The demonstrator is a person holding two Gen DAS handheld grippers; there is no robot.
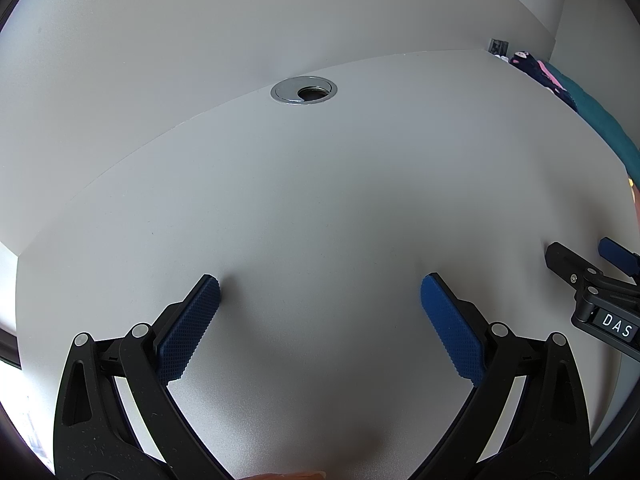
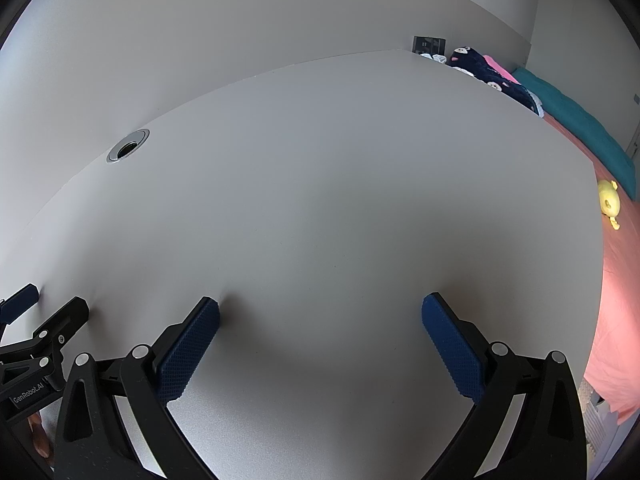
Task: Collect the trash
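Observation:
No trash shows in either view. My left gripper (image 1: 320,286) stands open over the bare white desk (image 1: 320,184), blue ribbed pads wide apart with nothing between them. My right gripper (image 2: 320,308) is open too, hovering low over the same desk (image 2: 320,184) and holding nothing. In the left wrist view the right gripper (image 1: 582,258) shows at the right edge. In the right wrist view the left gripper (image 2: 48,300) shows at the lower left edge. The two sit side by side near the desk's front.
A chrome cable grommet (image 1: 303,90) with a dark hole sits near the desk's back edge against a white wall (image 1: 200,20). Right of the desk lies a bed with a pink sheet (image 2: 616,300), a teal blanket (image 2: 576,124), dark patterned fabric (image 2: 488,70) and a yellow plush toy (image 2: 609,200).

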